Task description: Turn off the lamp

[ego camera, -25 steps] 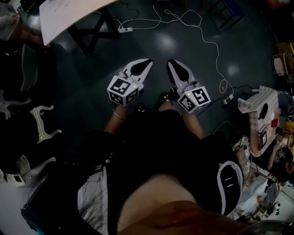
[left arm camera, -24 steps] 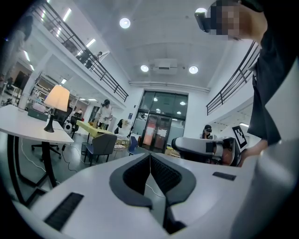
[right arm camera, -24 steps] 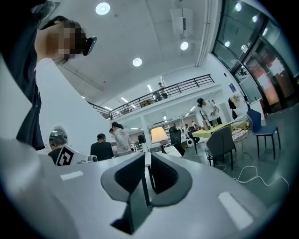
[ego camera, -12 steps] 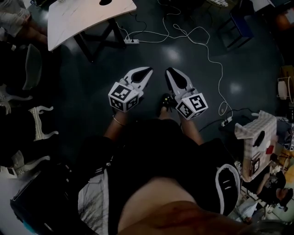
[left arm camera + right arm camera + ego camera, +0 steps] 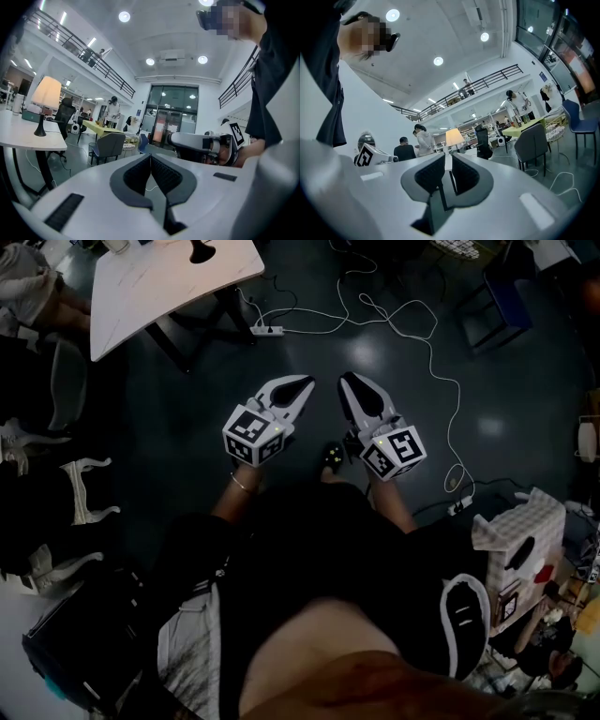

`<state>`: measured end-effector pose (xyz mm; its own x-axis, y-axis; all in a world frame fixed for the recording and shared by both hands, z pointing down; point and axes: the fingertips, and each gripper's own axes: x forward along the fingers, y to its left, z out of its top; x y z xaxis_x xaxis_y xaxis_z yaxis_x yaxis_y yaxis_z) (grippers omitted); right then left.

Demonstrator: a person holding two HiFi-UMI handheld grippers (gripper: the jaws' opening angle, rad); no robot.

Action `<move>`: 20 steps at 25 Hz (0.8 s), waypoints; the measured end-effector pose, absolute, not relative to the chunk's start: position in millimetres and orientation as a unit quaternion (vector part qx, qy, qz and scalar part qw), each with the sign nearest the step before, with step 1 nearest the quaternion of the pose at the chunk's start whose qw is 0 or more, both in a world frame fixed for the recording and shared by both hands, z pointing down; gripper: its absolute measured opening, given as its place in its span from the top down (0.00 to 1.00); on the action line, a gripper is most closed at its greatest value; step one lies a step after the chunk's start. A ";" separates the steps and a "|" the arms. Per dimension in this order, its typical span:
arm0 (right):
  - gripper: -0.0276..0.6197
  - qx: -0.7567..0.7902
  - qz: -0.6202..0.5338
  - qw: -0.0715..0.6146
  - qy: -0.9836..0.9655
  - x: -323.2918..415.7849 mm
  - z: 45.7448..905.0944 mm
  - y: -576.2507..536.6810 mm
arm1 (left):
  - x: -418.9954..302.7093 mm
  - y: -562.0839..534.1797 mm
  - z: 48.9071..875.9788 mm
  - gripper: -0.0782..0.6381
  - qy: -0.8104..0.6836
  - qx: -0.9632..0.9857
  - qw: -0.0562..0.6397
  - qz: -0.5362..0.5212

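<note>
Head view, steeply down onto a dark floor (image 5: 169,427).
- Grippers: two, side by side in front of the person, well apart from everything else.
- Left gripper (image 5: 298,385): jaws closed tip to tip, nothing between them.
- Right gripper (image 5: 354,388): jaws nearly closed, only a sliver of gap, empty.
- Marker cubes: two, one per gripper, the left cube (image 5: 253,434) and the right cube (image 5: 396,448).

Lamp (image 5: 47,93): one.
- It stands upright on a white table (image 5: 28,138), with a black base and stem and a glowing shade.
- In the left gripper view it sits far off to the left of the jaws.
- In the right gripper view it appears small, just above the jaw gap.
- Neither gripper is near it.

In the head view the table is at the upper left, well ahead of the grippers.

Floor:
- Power strips: two, one (image 5: 265,330) by the table leg and one (image 5: 459,505) at right.
- A white cable (image 5: 412,310) loops between the two strips.

Chairs in the left gripper view: two, a grey chair (image 5: 110,145) and a blue chair (image 5: 143,140) just beside it.

People in the right gripper view: two standing together (image 5: 423,140) at left, beyond the cube.
</note>
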<state>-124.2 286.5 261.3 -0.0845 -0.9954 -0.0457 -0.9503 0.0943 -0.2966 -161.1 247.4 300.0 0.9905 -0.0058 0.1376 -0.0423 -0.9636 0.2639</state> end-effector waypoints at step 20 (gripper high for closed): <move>0.93 -0.637 -0.115 0.144 0.748 39.8 270.7 283.2 | -17.9 232.5 302.3 0.88 -0.073 0.986 0.121 0.083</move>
